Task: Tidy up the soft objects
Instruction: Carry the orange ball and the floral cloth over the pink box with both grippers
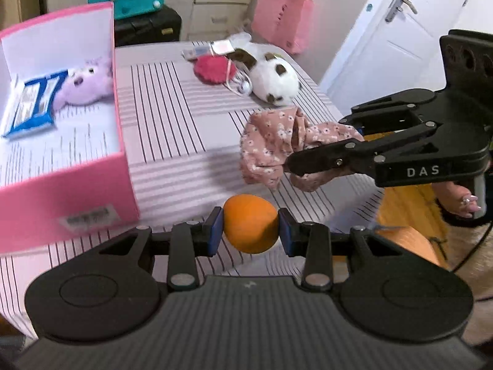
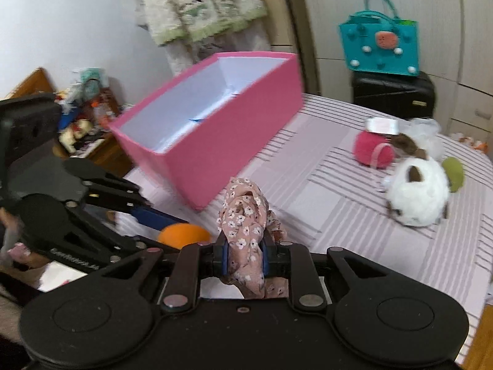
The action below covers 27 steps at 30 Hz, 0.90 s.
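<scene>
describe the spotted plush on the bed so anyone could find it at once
Start at the pink box on the striped bed and look across to the far side. There a round white plush lies beside a red fuzzy ball. Its brown patches set it apart.

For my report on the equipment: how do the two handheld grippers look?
Both the left gripper and the right gripper are matte black, with linked bars, silver rivets, round discs on a ribbed body, and blue pads on the jaws. The right one carries white letters "DAS".
</scene>
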Each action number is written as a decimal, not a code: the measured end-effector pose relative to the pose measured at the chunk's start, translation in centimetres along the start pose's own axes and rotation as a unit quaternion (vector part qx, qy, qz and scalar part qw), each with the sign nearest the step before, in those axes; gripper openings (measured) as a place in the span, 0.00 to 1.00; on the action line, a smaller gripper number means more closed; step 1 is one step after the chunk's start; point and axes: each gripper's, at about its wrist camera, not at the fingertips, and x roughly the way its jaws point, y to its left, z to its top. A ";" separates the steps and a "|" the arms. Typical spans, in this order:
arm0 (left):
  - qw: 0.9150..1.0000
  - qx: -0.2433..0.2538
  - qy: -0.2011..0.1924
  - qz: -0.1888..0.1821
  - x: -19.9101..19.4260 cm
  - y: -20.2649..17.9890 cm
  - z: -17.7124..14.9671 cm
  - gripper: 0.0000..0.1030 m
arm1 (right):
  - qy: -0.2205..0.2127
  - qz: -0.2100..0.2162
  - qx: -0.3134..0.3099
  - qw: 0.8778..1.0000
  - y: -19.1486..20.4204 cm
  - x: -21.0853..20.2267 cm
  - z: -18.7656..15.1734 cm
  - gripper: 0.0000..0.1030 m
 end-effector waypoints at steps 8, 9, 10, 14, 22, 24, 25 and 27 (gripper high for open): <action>0.999 0.012 -0.018 0.032 -5.0 -0.2 -0.3 0.36 | 0.004 0.035 -0.017 0.999 2.8 -0.4 0.8 0.22; 0.999 0.011 -0.022 0.039 -5.6 -0.1 -0.3 0.36 | 0.004 0.041 -0.020 0.999 3.1 -0.4 0.9 0.22; 0.999 0.011 -0.027 0.044 -6.2 0.0 -0.3 0.36 | 0.004 0.047 -0.023 0.999 3.3 -0.4 1.0 0.22; 0.997 0.011 -0.046 0.060 -8.7 0.7 -0.5 0.36 | 0.007 0.073 -0.026 0.997 4.2 -0.1 1.7 0.22; 0.991 -0.026 -0.113 0.073 -11.7 4.6 -0.9 0.36 | -0.019 0.059 -0.087 0.994 7.4 0.4 3.4 0.22; 0.988 -0.035 -0.128 0.080 -12.1 5.5 -0.7 0.36 | -0.022 0.066 -0.089 0.994 7.9 0.4 4.0 0.22; 0.987 -0.038 -0.132 0.086 -12.2 5.9 -0.7 0.36 | -0.024 0.067 -0.091 0.993 8.0 0.5 4.6 0.22; 0.985 -0.039 -0.137 0.099 -12.2 6.6 -0.3 0.36 | -0.031 0.064 -0.094 0.993 8.4 0.6 5.5 0.22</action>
